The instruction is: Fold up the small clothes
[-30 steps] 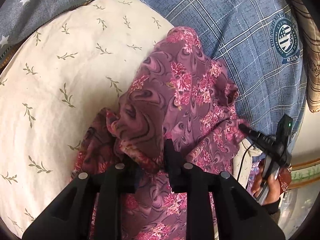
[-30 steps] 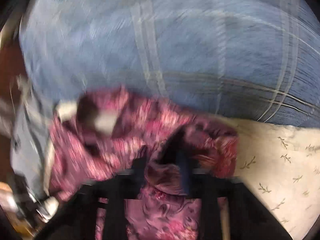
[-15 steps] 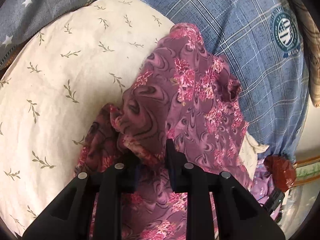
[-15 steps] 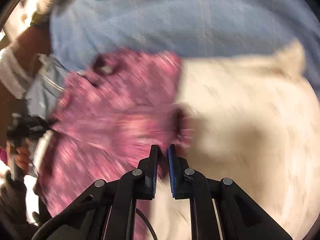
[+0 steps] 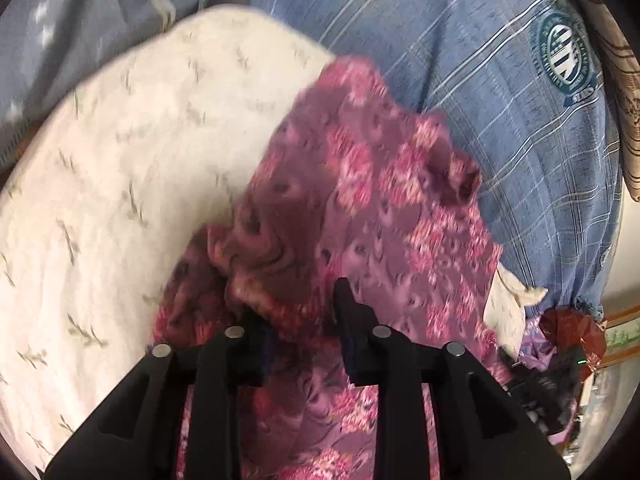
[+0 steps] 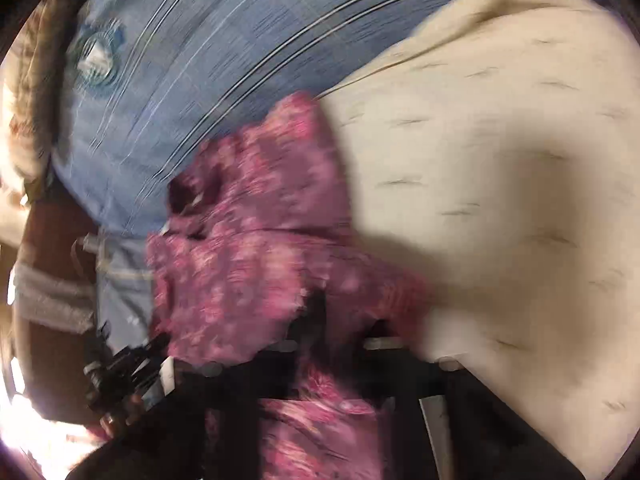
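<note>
A small purple garment with pink flowers (image 5: pixel 368 208) lies across a cream pillow with leaf sprigs (image 5: pixel 132 184) and a blue plaid cushion (image 5: pixel 500 80). My left gripper (image 5: pixel 300 320) has its fingers a hand's width apart with a bunched fold of the garment between them. In the blurred right wrist view the garment (image 6: pixel 260 240) drapes over my right gripper (image 6: pixel 340 320); cloth sits between its fingers and hides the tips. The right gripper also shows at the lower right of the left wrist view (image 5: pixel 560 376), dark and partly hidden.
The blue plaid cushion has a round crest badge (image 5: pixel 564 56). A grey star-print fabric (image 5: pixel 60 32) lies at the upper left. A striped tan cloth (image 5: pixel 624 100) hangs at the right edge. A red-brown object (image 5: pixel 572 332) sits at the lower right.
My right gripper swung back over the garment and now has cloth between its fingers. My left gripper's fingers stand wider apart than half a second ago. The view is blurred by motion.
</note>
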Demonstrator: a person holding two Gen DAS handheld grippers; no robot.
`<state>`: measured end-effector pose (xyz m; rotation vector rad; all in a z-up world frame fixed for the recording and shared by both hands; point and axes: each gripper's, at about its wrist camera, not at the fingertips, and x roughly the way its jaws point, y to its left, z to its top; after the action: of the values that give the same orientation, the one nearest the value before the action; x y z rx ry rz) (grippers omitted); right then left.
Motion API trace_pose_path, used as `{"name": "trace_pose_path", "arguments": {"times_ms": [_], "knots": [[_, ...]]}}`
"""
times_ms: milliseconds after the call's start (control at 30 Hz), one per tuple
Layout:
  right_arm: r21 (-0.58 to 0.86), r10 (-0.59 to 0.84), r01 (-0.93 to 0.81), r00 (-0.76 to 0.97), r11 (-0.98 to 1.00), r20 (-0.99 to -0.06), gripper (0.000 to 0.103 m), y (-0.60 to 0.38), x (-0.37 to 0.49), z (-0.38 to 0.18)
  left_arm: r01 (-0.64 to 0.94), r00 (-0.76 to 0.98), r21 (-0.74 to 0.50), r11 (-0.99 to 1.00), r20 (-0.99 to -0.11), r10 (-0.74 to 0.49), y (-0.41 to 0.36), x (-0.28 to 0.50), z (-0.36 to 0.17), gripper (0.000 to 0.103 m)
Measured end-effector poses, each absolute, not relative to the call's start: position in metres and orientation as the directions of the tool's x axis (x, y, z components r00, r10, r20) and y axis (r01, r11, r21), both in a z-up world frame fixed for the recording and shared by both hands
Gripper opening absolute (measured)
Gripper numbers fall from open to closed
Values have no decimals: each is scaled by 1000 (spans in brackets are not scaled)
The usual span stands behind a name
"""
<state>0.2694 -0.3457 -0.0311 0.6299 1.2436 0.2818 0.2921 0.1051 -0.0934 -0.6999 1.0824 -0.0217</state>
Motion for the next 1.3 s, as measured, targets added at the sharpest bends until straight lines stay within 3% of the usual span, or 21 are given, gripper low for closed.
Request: {"name": "trace_pose_path", "arguments": {"times_ms": [167,233,367,433,567,667,700,800,900,933,967,1033,1167,1300], "knots": [[625,539,-53,566,779,-623,4,-334,291,40,-300,525,-527,795,-787,-324,113,297,-89,22],[586,500,-28,554,810,-666,4,-335,301,28,-304,495,-511,804,-806,-325,113,298,-101,22],[370,316,64,397,927,-862,9,-331,313,-49,-276,458,-506,817,-816,-351,109,291,-106,22],[392,336,85,371,916,-866,13,-336,312,-65,-241,436,-519,820,-813,-386,109,283,-98,23],[474,377,115,457,873,-806,21,-353,298,-30,-190,494,-655,731,-707,-505,135,252,-69,38],[513,423,18,541,858,-727,39,-346,283,9,-198,574,-648,736,-685,-448,146,245,-45,57],[526,445,-14,553,850,-705,40,-339,280,17,-193,580,-633,750,-690,-433,142,250,-41,59],[576,528,-77,514,814,-677,40,-319,272,13,-180,540,-599,780,-723,-431,119,269,-52,59],[571,532,-61,458,818,-713,39,-305,273,-24,-190,458,-482,855,-814,-357,95,289,-86,59],[563,523,-44,434,826,-734,36,-304,278,-39,-200,425,-427,882,-849,-314,88,296,-103,59],[549,509,-22,410,835,-757,23,-302,281,-53,-206,407,-403,891,-864,-297,88,297,-114,58],[549,502,11,391,835,-771,9,-299,290,-78,-189,427,-370,910,-865,-263,84,296,-115,59],[561,514,16,380,827,-769,12,-309,294,-64,-147,424,-416,898,-846,-322,95,279,-91,58],[534,502,-56,435,843,-747,20,-327,248,-1,-71,433,-401,913,-837,-334,123,224,-65,62]]}}
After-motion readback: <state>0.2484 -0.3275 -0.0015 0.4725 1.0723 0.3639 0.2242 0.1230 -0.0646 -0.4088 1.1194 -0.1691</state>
